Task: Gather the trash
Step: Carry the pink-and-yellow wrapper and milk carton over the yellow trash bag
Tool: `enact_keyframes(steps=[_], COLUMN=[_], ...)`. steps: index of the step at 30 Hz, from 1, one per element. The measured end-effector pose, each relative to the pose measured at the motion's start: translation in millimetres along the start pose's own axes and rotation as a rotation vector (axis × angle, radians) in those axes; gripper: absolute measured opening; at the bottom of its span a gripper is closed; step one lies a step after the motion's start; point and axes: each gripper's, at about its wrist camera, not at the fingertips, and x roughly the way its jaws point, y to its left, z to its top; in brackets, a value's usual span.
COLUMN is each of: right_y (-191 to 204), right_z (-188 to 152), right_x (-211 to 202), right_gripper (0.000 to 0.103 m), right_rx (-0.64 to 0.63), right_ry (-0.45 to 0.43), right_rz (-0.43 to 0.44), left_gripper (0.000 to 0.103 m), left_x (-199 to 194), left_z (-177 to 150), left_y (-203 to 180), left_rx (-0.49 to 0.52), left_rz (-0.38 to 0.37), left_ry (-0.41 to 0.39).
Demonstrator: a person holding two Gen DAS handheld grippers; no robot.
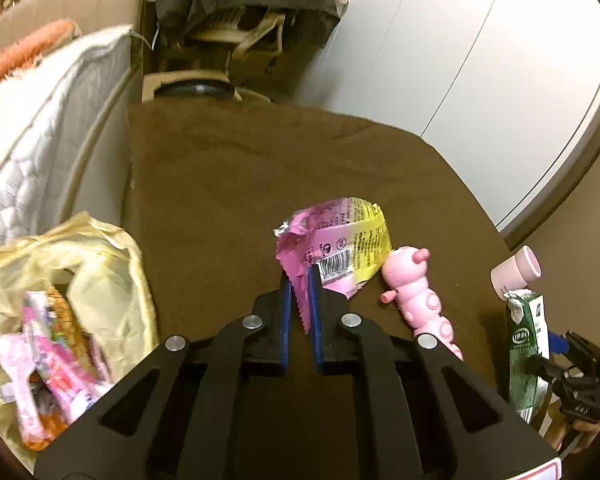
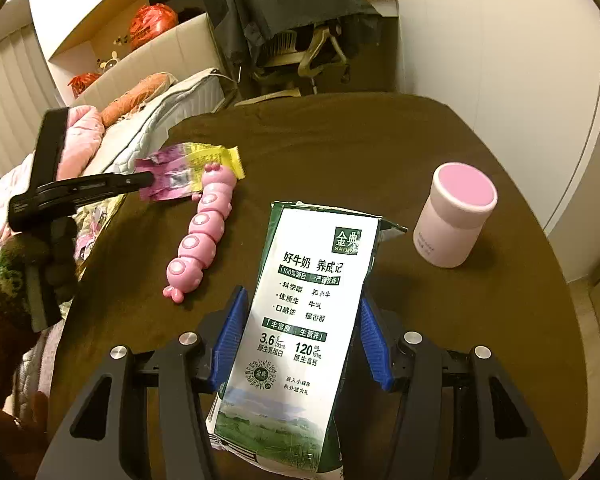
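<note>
My left gripper (image 1: 300,276) is shut on the serrated edge of a pink and yellow snack wrapper (image 1: 340,244) that lies on the brown-clothed table (image 1: 240,168). The right wrist view shows the same grip from the side, left gripper (image 2: 148,179) on the wrapper (image 2: 188,168). My right gripper (image 2: 302,298) is shut on a green and white milk carton (image 2: 312,304), its blue pads (image 2: 232,328) against both sides. That carton (image 1: 528,348) stands upright at the far right of the left wrist view. A yellow plastic bag (image 1: 100,264) holding several wrappers hangs open left of the table.
A pink caterpillar toy (image 2: 204,224) lies between the wrapper and the carton. A pink-lidded cup (image 2: 456,216) stands at the right. A bed with quilts (image 1: 40,140) runs along the left, and a chair draped in dark cloth (image 2: 292,12) stands behind. A gloved hand (image 2: 56,264) holds the left gripper.
</note>
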Motion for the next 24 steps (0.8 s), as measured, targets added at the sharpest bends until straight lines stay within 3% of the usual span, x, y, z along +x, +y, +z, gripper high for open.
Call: enact_keyframes(steps=[13, 24], right_y=[27, 108], right_z=[27, 62], right_x=[-36, -55], right_gripper=[0.051, 0.051], right_rx=[-0.059, -0.216], right_ry=[-0.114, -0.22], right_rz=[0.016, 0.108], left_gripper=[0.006, 0.006], left_x=[-92, -173], left_z=[-3, -31], left_y=[-12, 31], left_rx=[0.039, -0.006], left_rz=[0.014, 0.115], left_ry=[-0.158, -0.236])
